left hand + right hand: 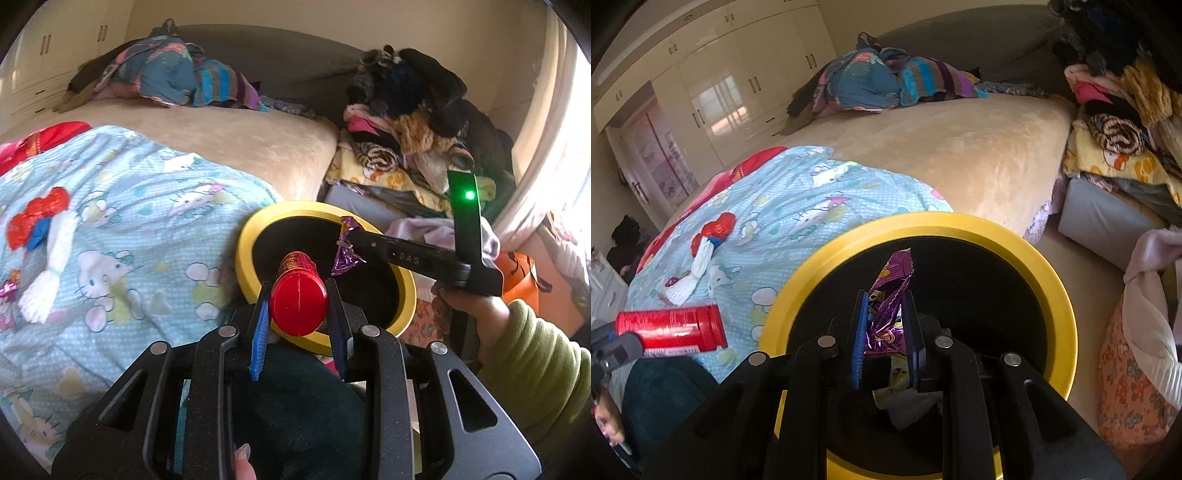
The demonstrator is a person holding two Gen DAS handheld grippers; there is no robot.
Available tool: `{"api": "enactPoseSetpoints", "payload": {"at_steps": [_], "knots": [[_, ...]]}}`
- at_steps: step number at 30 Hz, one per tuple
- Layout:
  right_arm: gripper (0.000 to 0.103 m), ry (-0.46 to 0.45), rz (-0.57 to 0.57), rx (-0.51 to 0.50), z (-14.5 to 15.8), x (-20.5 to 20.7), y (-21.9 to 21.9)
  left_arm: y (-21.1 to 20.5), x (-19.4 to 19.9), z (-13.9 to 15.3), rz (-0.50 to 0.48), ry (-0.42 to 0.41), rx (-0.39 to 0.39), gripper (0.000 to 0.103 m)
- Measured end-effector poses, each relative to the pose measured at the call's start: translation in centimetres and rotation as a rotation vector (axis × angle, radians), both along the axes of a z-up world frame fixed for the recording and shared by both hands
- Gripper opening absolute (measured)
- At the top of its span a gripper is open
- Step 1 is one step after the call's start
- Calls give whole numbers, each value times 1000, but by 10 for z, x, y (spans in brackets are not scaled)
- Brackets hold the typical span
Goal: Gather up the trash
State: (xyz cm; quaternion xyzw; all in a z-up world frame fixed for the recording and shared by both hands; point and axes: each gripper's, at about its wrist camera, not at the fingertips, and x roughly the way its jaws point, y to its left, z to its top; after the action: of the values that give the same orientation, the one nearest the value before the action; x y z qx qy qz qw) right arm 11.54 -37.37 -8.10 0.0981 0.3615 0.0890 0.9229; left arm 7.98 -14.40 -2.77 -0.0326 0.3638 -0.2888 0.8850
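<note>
My left gripper [300, 291] is shut on a red bottle [298, 295], its red cap end facing the camera, held over the near rim of the yellow bin [244, 243]. From the right, my right gripper [345, 236] reaches over the bin's black inside with a purple wrapper [345, 254] pinched in its tip. In the right wrist view the right gripper [884, 306] is shut on the purple wrapper [891, 295] above the yellow bin [1049, 266]. White and yellow scraps [905, 398] lie at the bin's bottom. The red bottle [670, 328] shows at left.
A bed with a blue cartoon quilt [122, 206] holds a red wrapper [35, 218], a white cloth [55, 254] and a small pink wrapper [8, 290]. Piled clothes [406, 133] stand right of the bin. An orange patterned bag [1126, 387] stands at right.
</note>
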Motion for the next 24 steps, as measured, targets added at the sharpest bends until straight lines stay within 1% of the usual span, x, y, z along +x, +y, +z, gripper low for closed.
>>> {"api": "enactPoseSetpoints", "payload": {"at_steps": [5,15,17,18,19,20,21,22,23,24], "knots": [[18,12,-22,14,-5,0,-12,-18,6,-6,-34,5,21,22],[18,22,-50,57,-8,-1,-30,-49,23,-20,-68,18,54,22],[20,25,-51,66,-8,-1,-32,-54,27,-24,-77,26,60,22],[25,24,-59,64,-7,-1,-34,-58,31,-26,-81,31,68,22],[31,26,-73,59,-7,-1,-35,-60,34,-28,-78,31,78,27],[46,24,-87,54,-7,-2,-37,-60,38,-29,-54,23,97,39],[53,18,-94,51,-5,-3,-37,-58,40,-29,-33,18,99,62],[53,13,-96,47,-5,-3,-38,-54,42,-28,-17,15,84,71],[57,8,-101,34,-3,-4,-38,-51,42,-28,-7,16,71,74],[62,3,-109,22,-3,-5,-37,-45,42,-26,13,17,62,78]]}}
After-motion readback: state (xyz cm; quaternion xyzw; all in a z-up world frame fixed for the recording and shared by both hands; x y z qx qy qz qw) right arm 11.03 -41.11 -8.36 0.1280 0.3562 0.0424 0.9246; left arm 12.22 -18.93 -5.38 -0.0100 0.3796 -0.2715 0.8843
